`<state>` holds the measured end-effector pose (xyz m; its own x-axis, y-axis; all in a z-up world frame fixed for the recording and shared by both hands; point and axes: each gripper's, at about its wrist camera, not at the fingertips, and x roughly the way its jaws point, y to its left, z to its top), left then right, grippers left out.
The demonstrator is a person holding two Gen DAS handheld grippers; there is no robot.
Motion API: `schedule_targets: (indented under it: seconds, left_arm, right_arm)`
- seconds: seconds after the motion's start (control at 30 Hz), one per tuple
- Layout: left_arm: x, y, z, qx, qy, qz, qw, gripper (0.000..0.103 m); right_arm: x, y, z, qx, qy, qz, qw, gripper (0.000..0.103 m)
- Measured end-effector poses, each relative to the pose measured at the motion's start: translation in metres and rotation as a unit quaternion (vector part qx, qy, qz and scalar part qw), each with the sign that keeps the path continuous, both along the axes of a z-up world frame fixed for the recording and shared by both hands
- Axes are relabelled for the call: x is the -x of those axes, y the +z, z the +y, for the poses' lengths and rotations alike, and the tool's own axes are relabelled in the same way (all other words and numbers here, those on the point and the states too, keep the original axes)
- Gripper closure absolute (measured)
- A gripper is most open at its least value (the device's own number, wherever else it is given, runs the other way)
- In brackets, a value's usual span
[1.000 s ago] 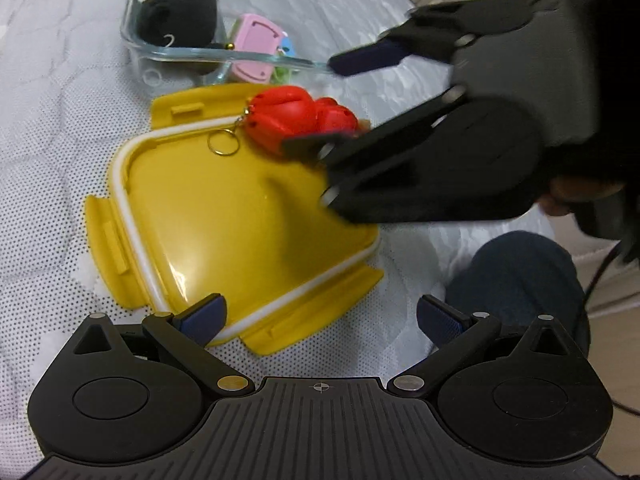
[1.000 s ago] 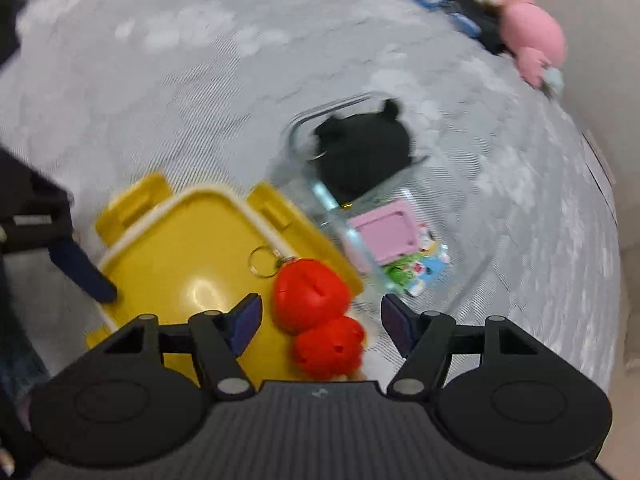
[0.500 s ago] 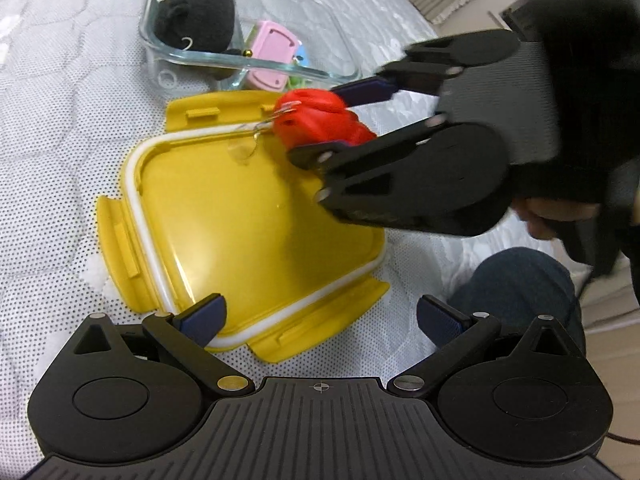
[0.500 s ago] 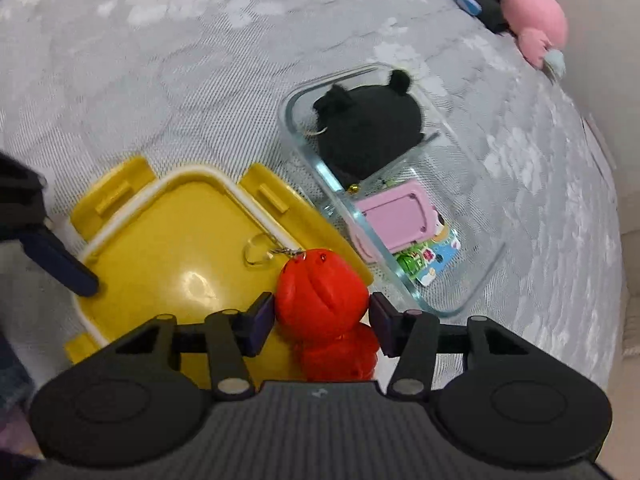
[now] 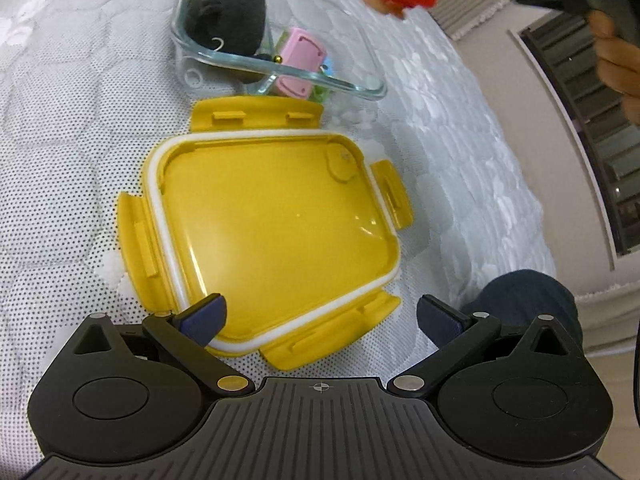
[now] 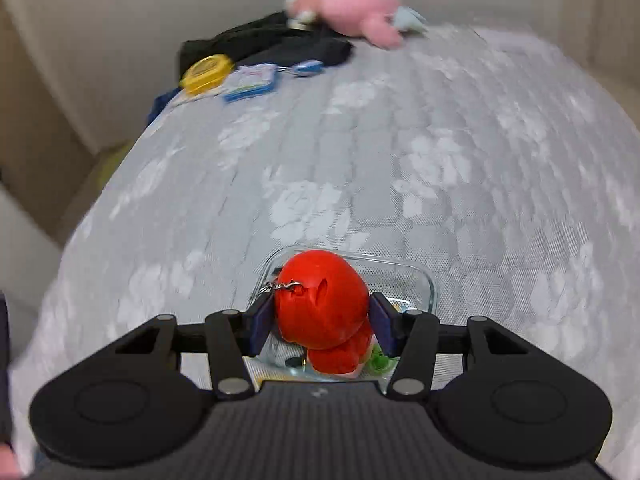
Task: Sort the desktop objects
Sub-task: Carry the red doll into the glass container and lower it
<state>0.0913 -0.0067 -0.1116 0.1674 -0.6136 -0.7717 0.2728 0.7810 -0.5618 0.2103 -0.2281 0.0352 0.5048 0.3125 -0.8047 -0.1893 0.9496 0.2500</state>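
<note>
Lifted since a second ago off the yellow lid [image 5: 276, 220]: red keychain toy [image 6: 322, 304], clamped in right gripper [image 6: 322, 316] above glass container [image 5: 362, 86]. Already inside: black plush [image 5: 226, 16], pink case [image 5: 300, 58]. Remaining: release, then lidding. Left gripper [image 5: 320, 316] spread, empty.

Both handheld tools are matte black ribbed plastic: the left gripper [image 5: 320, 318] and right gripper [image 6: 322, 322] have navy-blue pads [image 5: 202, 314], round silver pivot screws and disc-shaped hubs. Bare-skinned fingers [image 5: 618, 66] and a dark-blue trouser knee [image 5: 528, 304] show.
</note>
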Motion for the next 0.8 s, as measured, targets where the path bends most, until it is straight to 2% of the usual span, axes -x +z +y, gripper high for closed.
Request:
schedule_targets:
  seconds: [0.07,0.2,0.3,0.5,0.57,0.67,0.8]
  left_arm:
    - [0.0,0.0,0.0,0.002,0.002,0.001,1.0,0.0]
    - [0.0,-0.001,0.001,0.007,0.004,0.005,1.0,0.0]
    - [-0.002,-0.003,-0.001,0.007,0.001,0.007,1.0,0.0]
    - [-0.003,-0.005,-0.001,0.007,-0.001,0.009,0.9999,0.0]
    - [-0.004,-0.005,-0.001,0.008,0.0,0.01,0.9999,0.0]
    - [-0.004,-0.005,-0.002,0.006,-0.001,0.01,0.9999,0.0]
    - [-0.003,-0.005,-0.003,0.004,-0.002,0.01,0.9999,0.0]
  right_arm:
    - [-0.016,-0.021,-0.004,-0.002,-0.038,0.033,0.999,0.049]
    - [-0.032,-0.063,0.0,0.044,-0.074,0.084,0.993,0.049]
    - [-0.034,-0.085,0.001,0.06,-0.087,0.097,0.99,0.049]
    - [-0.043,-0.092,-0.002,0.063,-0.103,0.075,0.99,0.048]
    - [-0.042,-0.086,-0.003,0.071,-0.1,0.052,0.991,0.048]
    - [-0.037,-0.075,0.0,0.091,-0.076,0.028,0.993,0.048]
    - [-0.027,-0.07,0.007,0.096,-0.029,0.039,0.994,0.051]
